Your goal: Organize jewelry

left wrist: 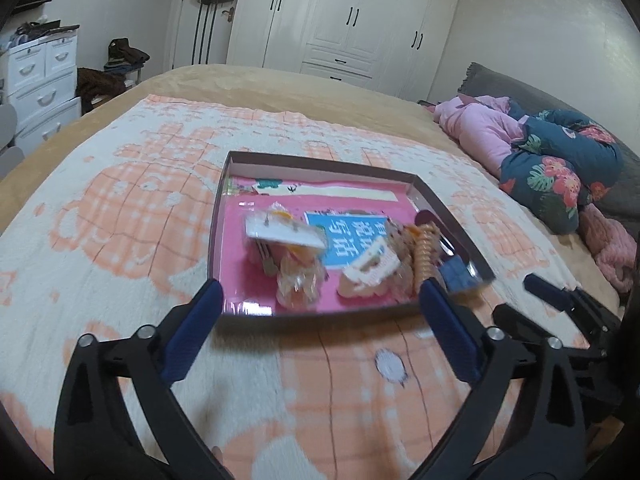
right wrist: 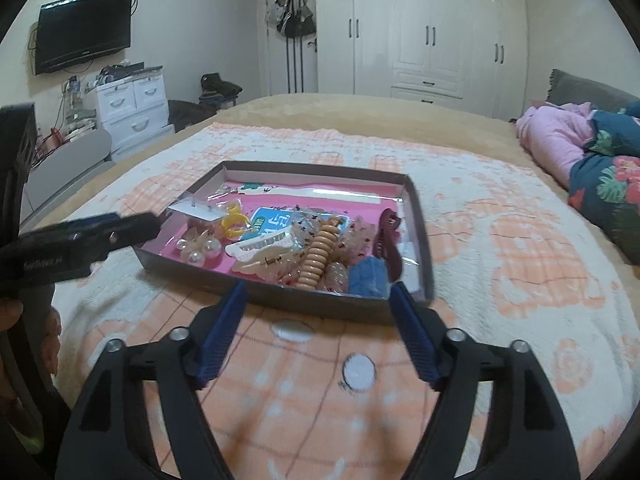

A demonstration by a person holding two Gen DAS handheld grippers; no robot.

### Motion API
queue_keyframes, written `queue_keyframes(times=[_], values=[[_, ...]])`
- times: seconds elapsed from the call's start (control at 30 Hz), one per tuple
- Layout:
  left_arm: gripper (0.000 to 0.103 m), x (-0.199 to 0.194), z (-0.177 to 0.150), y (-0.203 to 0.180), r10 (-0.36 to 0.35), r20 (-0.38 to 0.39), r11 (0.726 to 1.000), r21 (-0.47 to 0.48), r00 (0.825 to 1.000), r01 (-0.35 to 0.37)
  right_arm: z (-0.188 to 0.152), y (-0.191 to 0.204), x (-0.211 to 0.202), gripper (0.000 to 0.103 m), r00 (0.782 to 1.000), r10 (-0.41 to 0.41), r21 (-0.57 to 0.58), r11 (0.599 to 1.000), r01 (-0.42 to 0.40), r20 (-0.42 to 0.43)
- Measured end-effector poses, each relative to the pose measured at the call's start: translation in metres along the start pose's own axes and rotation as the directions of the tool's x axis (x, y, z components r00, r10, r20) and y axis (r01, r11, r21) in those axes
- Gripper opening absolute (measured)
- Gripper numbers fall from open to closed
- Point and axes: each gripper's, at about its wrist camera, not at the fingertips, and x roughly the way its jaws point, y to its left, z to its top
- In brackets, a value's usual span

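Holding both tongs spread wide with nothing between the pads, we are hovering over the orange-and-white blanket (right wrist: 500, 240) on the bed. Just ahead of the left gripper (left wrist: 320, 300) we are seeing the shallow box (left wrist: 316, 162), its near wall lying right past the fingertips. The right gripper (right wrist: 318, 300) is sitting beside it, likewise facing the near wall of that box, close to its right corner.

Inside the box, on a pink lining, we are looking at the jewelry and hair pieces heaped together: a beige spiral hair tie (right wrist: 320, 252) directly ahead of the right tongs, a blue piece (right wrist: 370, 276) just beyond the right finger, a dark red claw clip (right wrist: 388, 240) further right, a white clip (right wrist: 260, 246), pearl pieces (right wrist: 202, 250) and a yellow ring (right wrist: 234, 222) toward the left tongs. Everything is lying loose, touched by neither gripper.
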Motion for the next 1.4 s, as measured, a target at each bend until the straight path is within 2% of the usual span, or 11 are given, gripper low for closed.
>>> queue_keyframes(times=[0.2, 0.33, 0.57, 0.9, 1.07, 1.23, 1.4], values=[[0.092, -0.028, -0.027, -0.017, 0.026, 0.006, 0.998, 0.053, 1.000, -0.026, -0.016, 0.001, -0.036, 0.090, 1.000, -0.004, 0.033, 0.999, 0.003, 0.025], [0.092, -0.047, -0.042, -0.022, 0.029, 0.022, 0.999, 0.045, 0.999, -0.030, -0.028, 0.004, -0.053, 0.092, 1.000, -0.010, 0.030, 1.000, 0.010, 0.027], [0.092, -0.072, -0.066, -0.031, 0.043, 0.036, 0.998, 0.047, 0.998, -0.045, -0.049, 0.003, -0.074, 0.094, 0.999, -0.029, 0.057, 0.998, 0.027, 0.036], [0.092, -0.087, -0.089, -0.035, 0.042, 0.038, 0.997, 0.063, 0.998, -0.045, -0.073, -0.008, -0.098, 0.096, 0.997, -0.047, 0.129, 0.991, 0.039, 0.059], [0.092, -0.093, -0.100, -0.034, 0.033, 0.068, 0.998, 0.045, 0.997, -0.036, -0.090, 0.002, -0.112, 0.096, 0.994, -0.063, 0.098, 0.994, 0.054, 0.084], [0.092, -0.095, -0.109, -0.032, 0.038, 0.083, 0.998, 0.040, 0.996, -0.041, -0.101, 0.015, -0.124, 0.097, 0.986, -0.078, 0.064, 0.996, 0.070, 0.146], [0.092, -0.094, -0.111, -0.031, 0.066, 0.093, 0.997, 0.038, 0.994, -0.070, -0.106, 0.022, -0.125, 0.097, 0.984, -0.082, 0.045, 0.996, 0.076, 0.156]])
